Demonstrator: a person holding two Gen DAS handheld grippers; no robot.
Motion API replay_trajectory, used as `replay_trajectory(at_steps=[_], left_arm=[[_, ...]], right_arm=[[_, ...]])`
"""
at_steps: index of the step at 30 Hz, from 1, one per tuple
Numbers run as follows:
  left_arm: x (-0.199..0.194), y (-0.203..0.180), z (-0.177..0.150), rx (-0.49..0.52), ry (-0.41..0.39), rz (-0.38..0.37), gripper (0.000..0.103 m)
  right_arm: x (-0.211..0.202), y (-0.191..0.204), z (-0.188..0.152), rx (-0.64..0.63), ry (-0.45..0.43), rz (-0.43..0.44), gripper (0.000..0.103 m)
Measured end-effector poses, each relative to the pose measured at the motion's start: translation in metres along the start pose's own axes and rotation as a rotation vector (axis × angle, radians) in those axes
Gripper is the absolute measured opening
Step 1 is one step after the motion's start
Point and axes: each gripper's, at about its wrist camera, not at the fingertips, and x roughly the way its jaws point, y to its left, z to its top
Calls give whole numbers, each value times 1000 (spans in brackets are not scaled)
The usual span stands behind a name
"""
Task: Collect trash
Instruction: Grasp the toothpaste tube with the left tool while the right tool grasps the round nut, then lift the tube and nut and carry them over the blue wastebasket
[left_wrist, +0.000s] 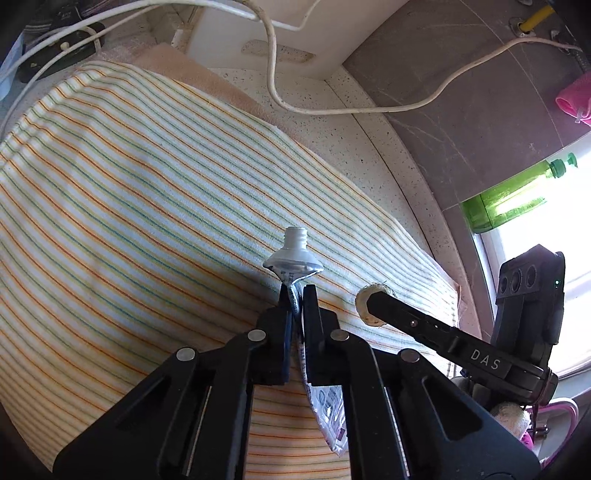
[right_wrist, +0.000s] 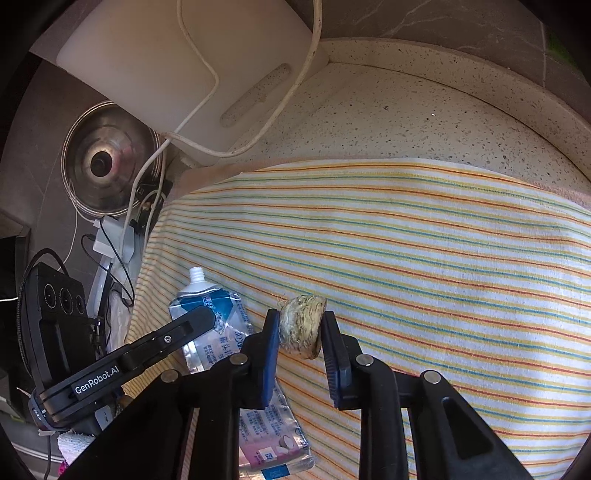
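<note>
With left hand-held gripper (left_wrist: 295, 291) clamped on flattened toothpaste tube (left_wrist: 293, 260) and right hand-held gripper (right_wrist: 300, 326) pinching shell-like scrap (right_wrist: 301, 326), both on striped cloth (right_wrist: 424, 240) over tabletop (right_wrist: 406, 122): pickup step; next, probably lift both clear toward bin, none visible.
</note>
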Motion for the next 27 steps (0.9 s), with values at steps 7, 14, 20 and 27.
replay_trajectory(at_steps=[7, 14, 20, 27], left_arm=[[-37, -4, -13, 30, -52, -15, 1], [-81, -16, -26, 92, -124, -10, 1], [-102, -31, -38, 144, -156, -3, 1], [-134, -49, -55, 204, -199, -3, 1]], right_arm=[[-25, 2, -9, -1, -55, 0, 22], [-52, 13, -25, -36, -111, -10, 22], [-69, 26, -41, -69, -142, -15, 22], [-97, 39, -59, -90, -183, 7, 22]])
